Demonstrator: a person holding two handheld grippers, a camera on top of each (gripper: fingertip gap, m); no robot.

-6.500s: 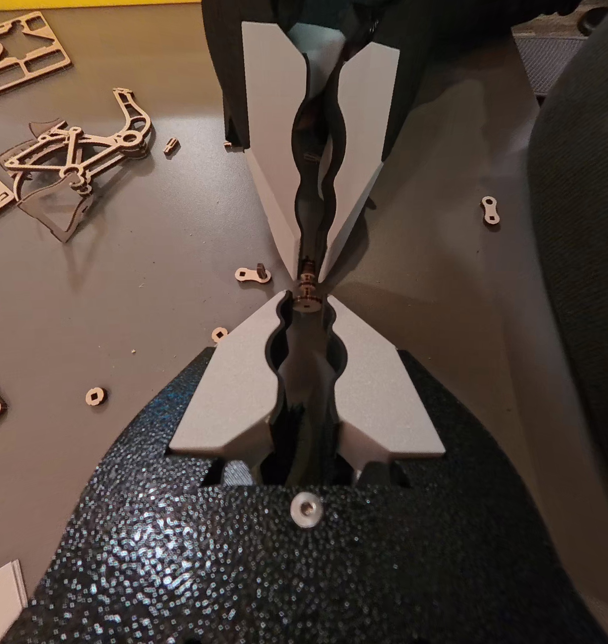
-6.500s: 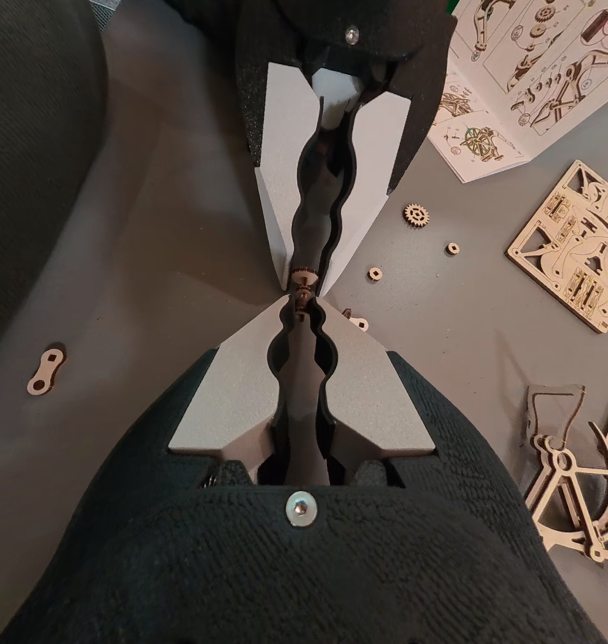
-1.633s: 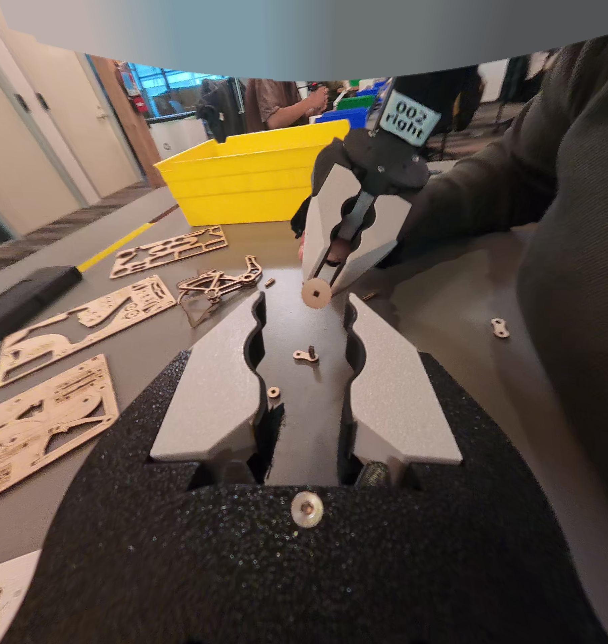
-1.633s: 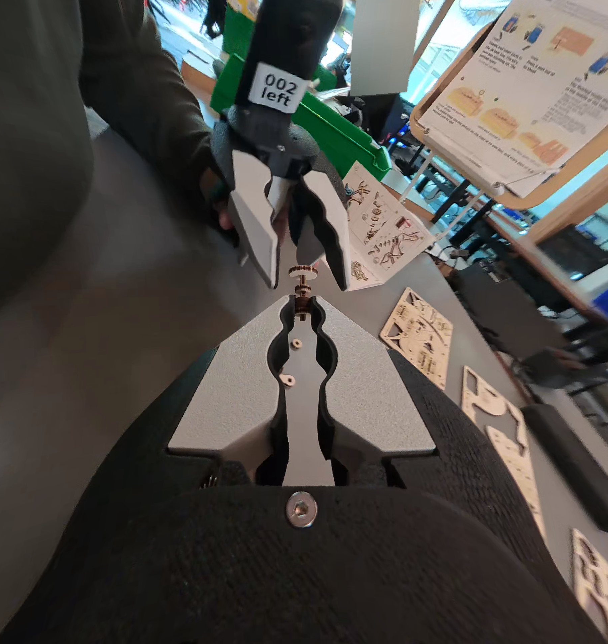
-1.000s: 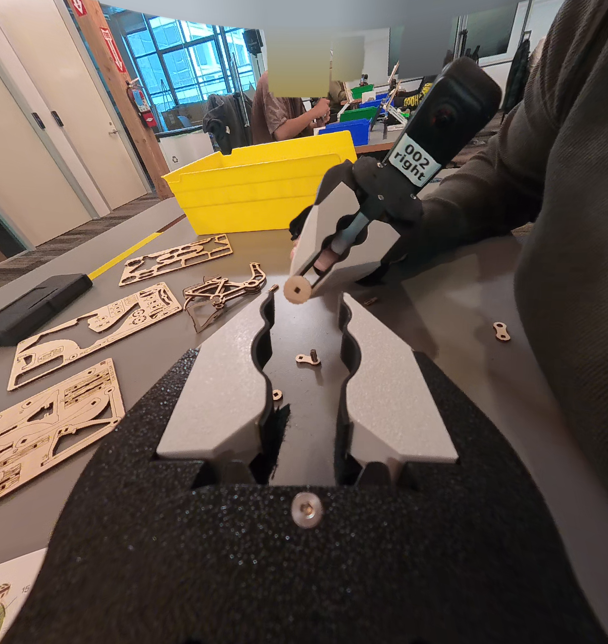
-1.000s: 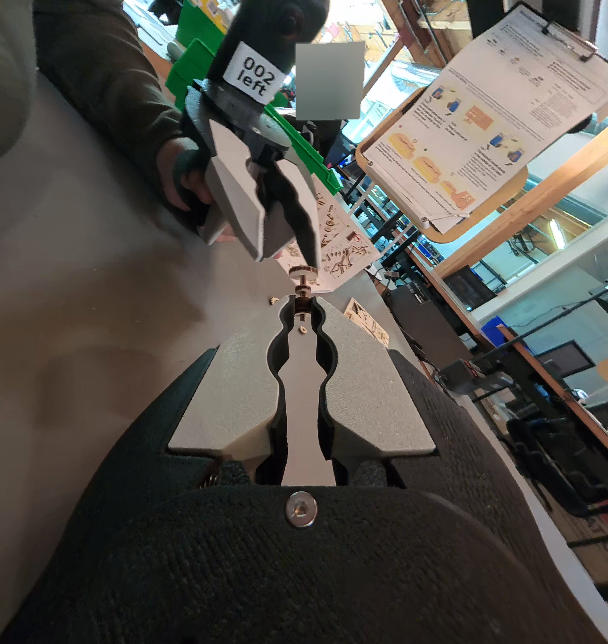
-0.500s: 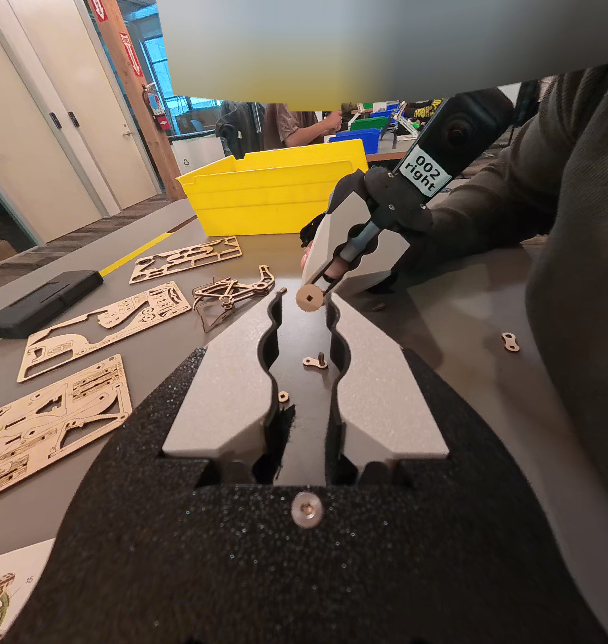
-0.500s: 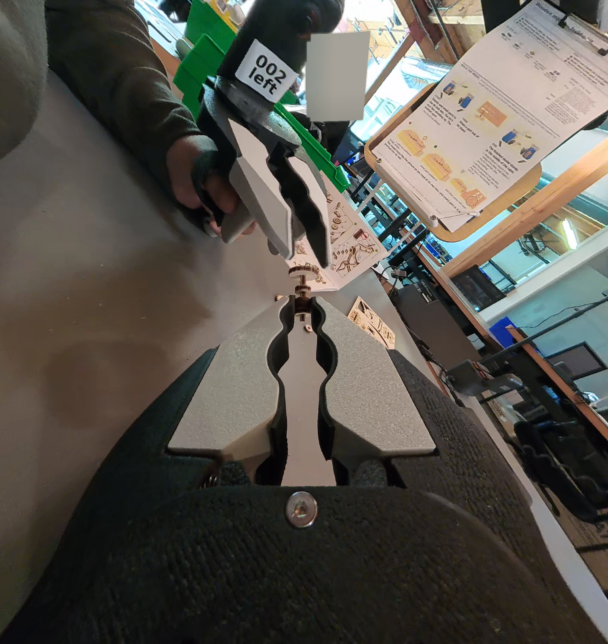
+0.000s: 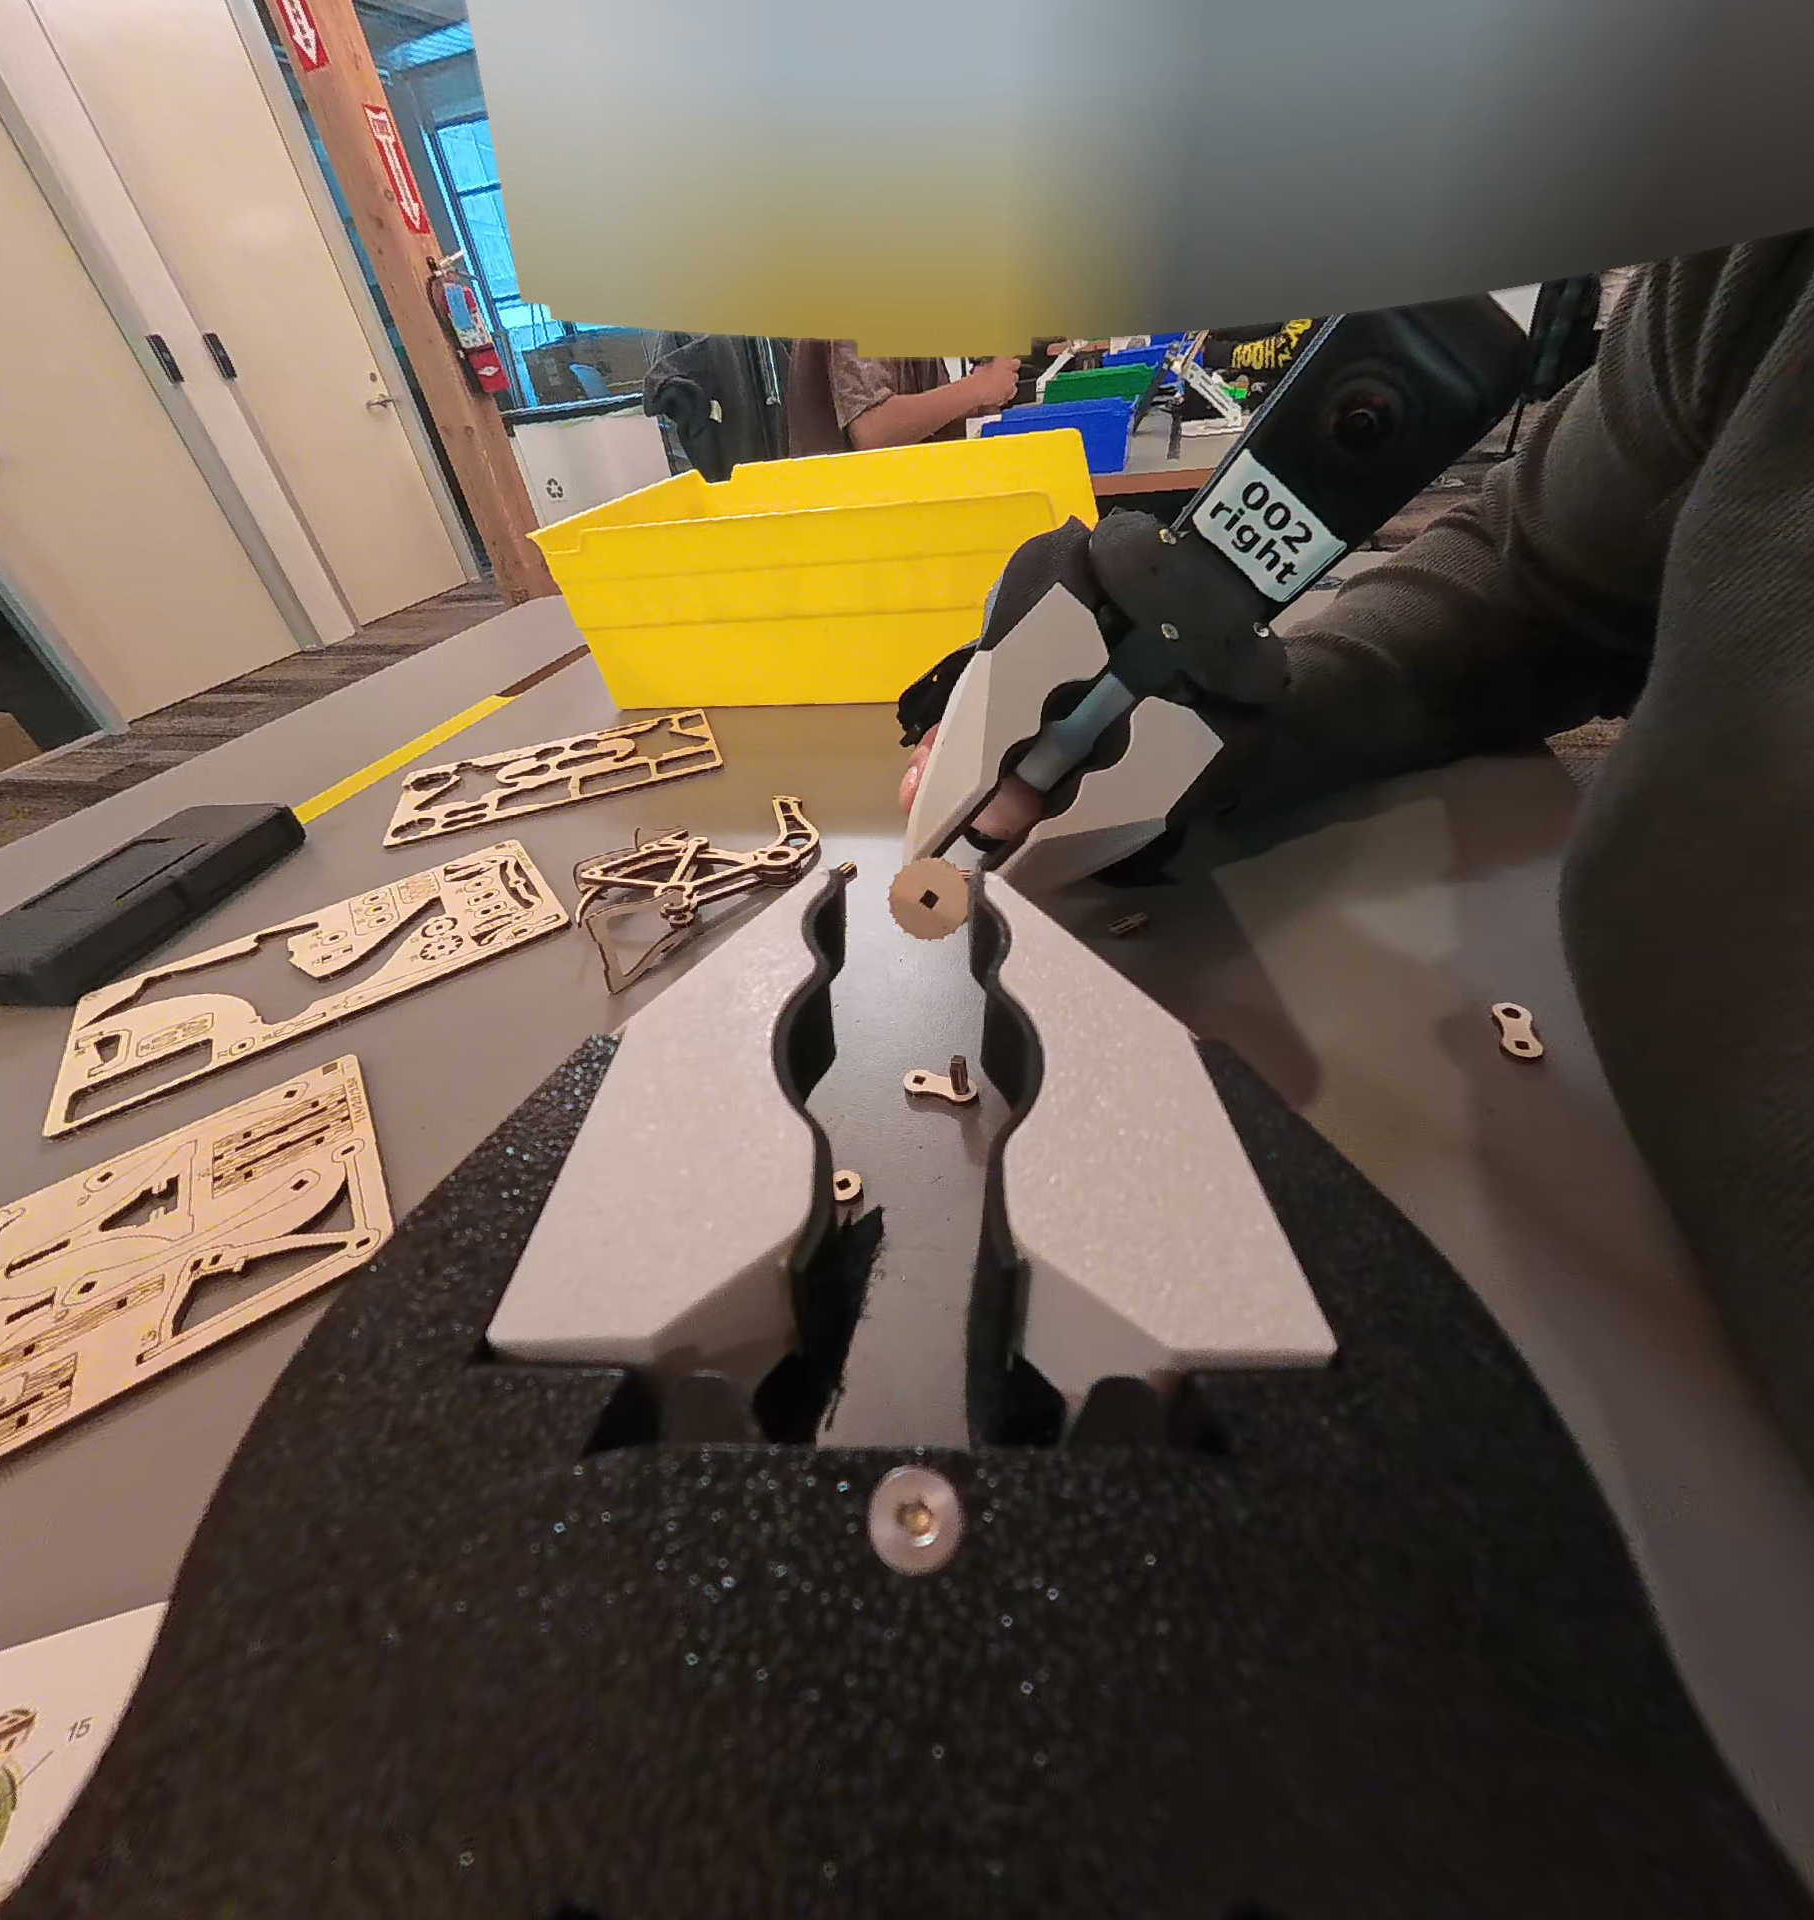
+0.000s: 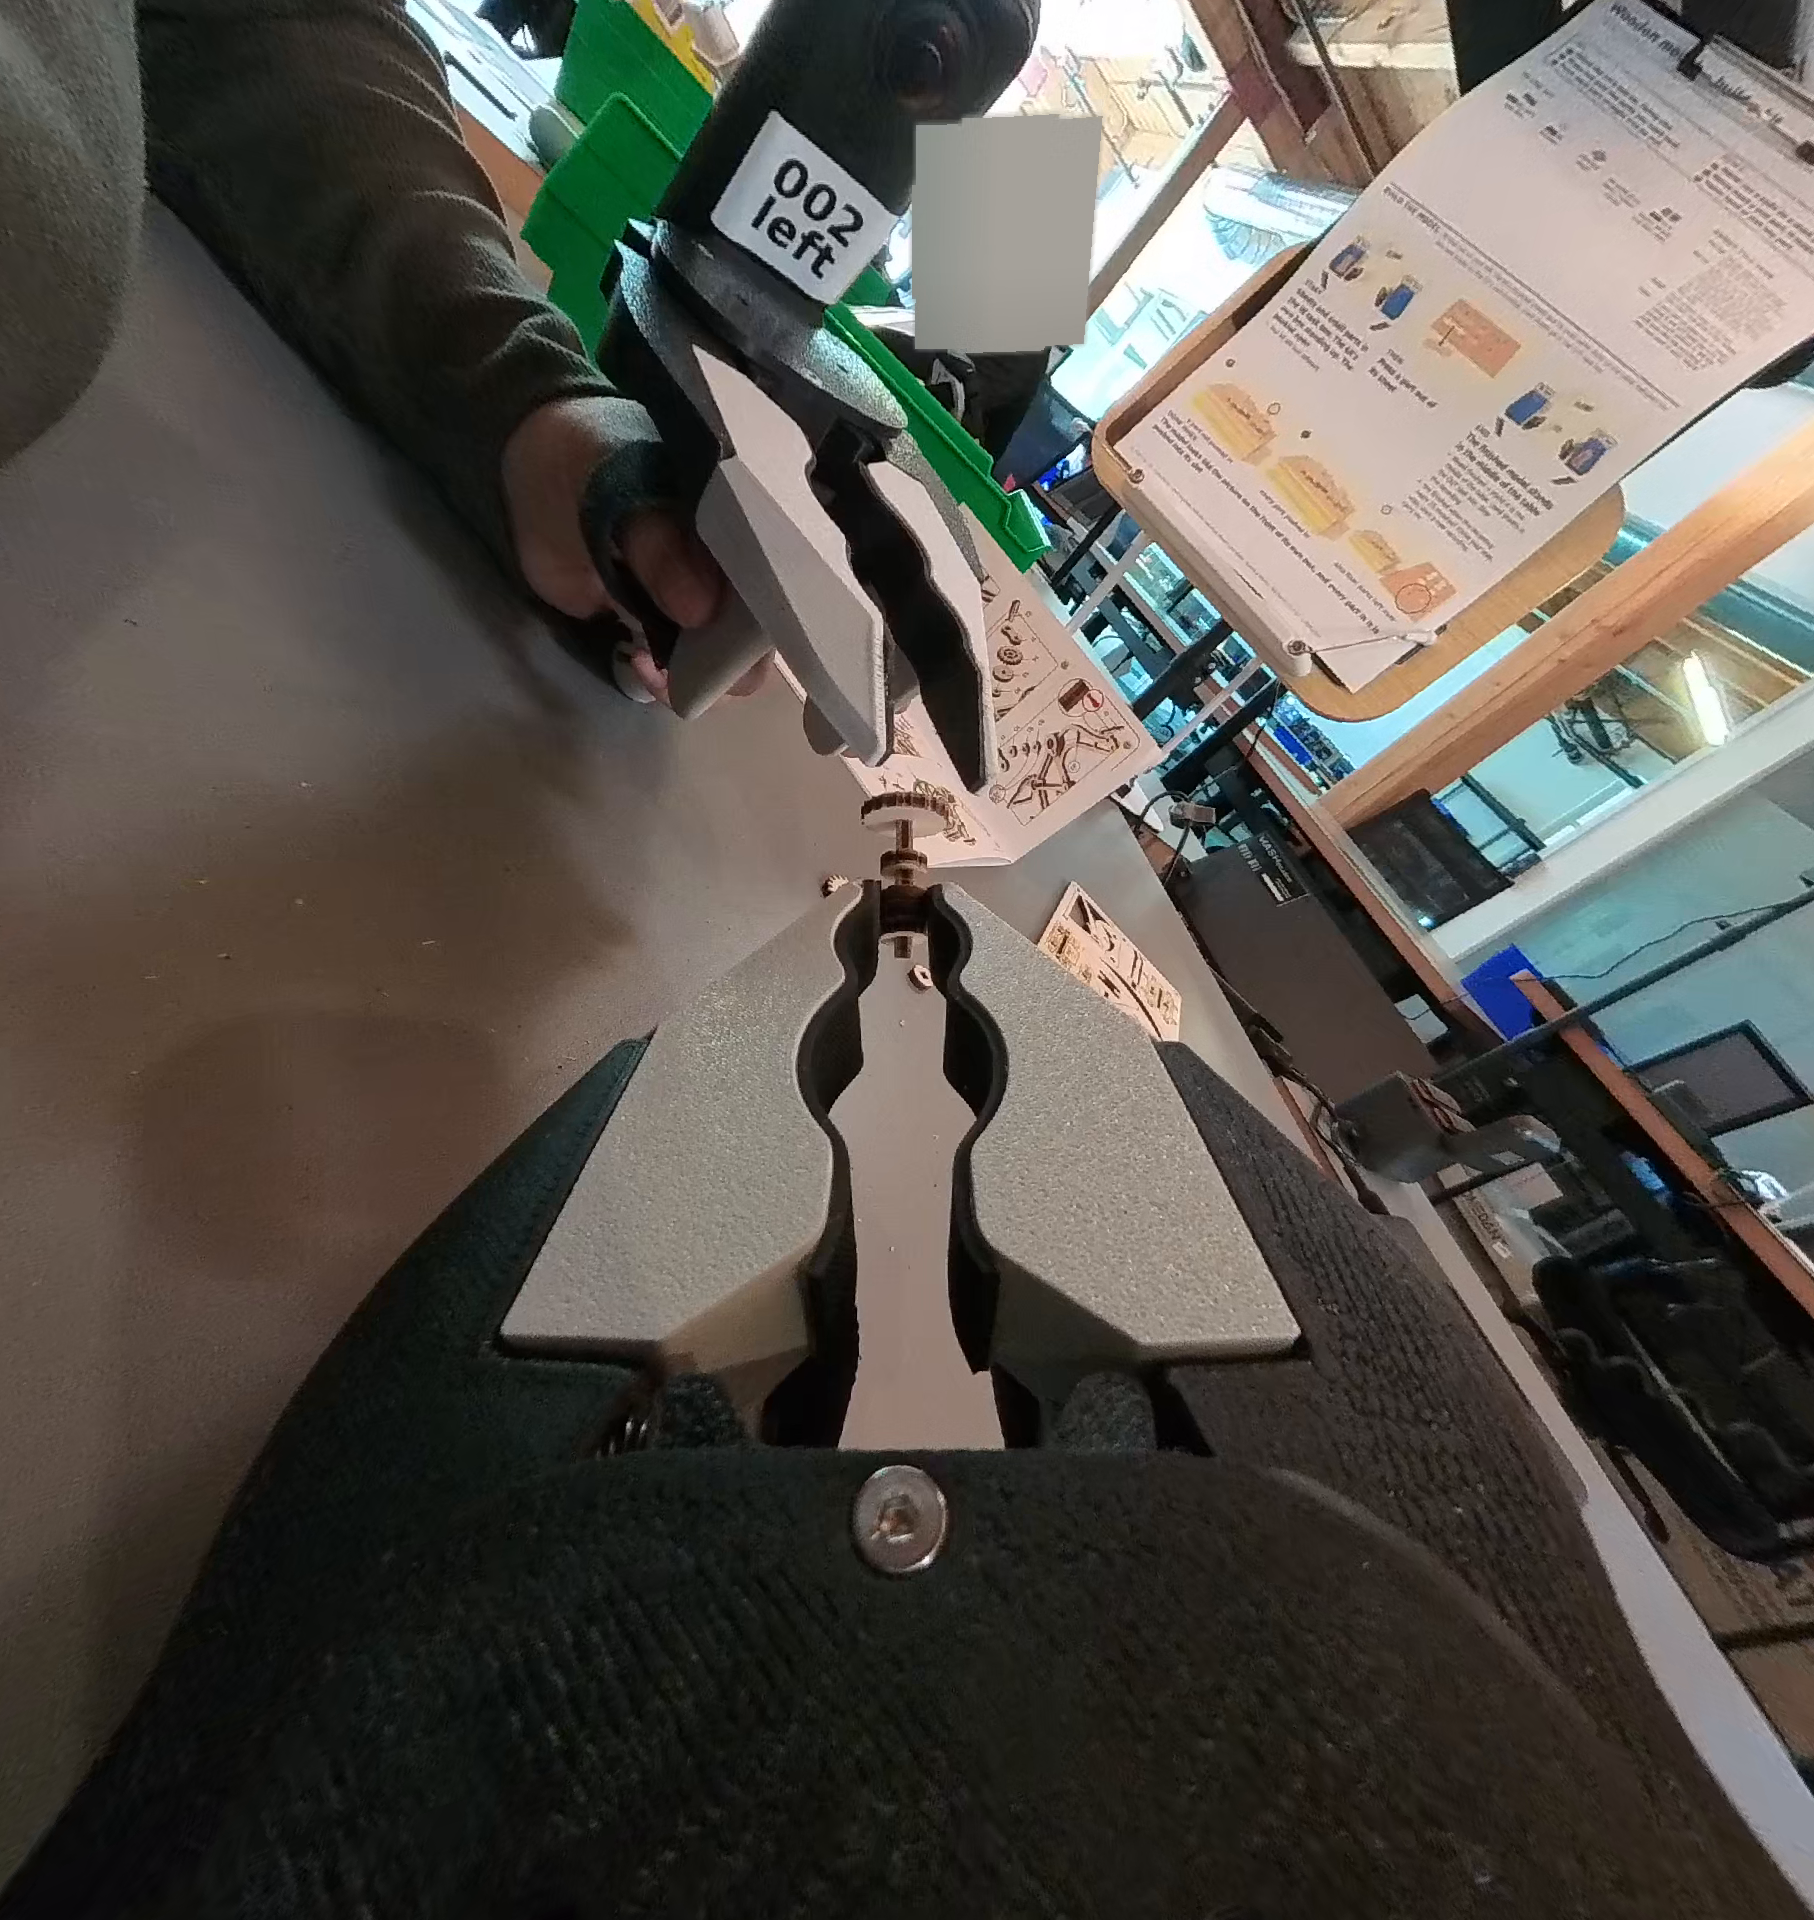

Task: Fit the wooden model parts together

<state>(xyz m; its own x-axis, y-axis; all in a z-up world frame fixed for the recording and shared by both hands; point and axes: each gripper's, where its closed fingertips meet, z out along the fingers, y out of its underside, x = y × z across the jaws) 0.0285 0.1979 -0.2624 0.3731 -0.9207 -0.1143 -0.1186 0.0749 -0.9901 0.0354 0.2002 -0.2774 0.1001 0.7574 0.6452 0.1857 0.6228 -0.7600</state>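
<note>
Right gripper (image 10: pixel 898 894) pinching a little wooden axle (image 10: pixel 898 868) at the fingertips, jaws nearly closed on its lower end. Long axis running straight out from the tips, away from the camera, toward the left gripper (image 10: pixel 908 743). Couple of small cogs strung along the axle, with a toothed wheel (image 10: pixel 901 808) capping the far end. From the left wrist view, that same toothed wheel (image 9: pixel 924 906) seen face-on, square hole in the middle, so the axle pointing pretty much at that camera.

Left gripper (image 9: pixel 908 894) hanging above the grey table (image 9: pixel 1350 1039), jaws spread with nothing between them, the wheel sitting in the gap up by the tips and close to the right-hand finger; can't tell if touching.

On the table: small flat link with a peg (image 9: pixel 941 1081) under the open jaws, another loose link (image 9: pixel 1516 1032) off to the right, half-built wooden frame (image 9: pixel 690 883) to the left, punched-out plywood sheets (image 9: pixel 311 966) beside it, yellow bin (image 9: pixel 820 582) at the back. Instruction booklet (image 10: pixel 1038 727) lying past the left gripper.
</note>
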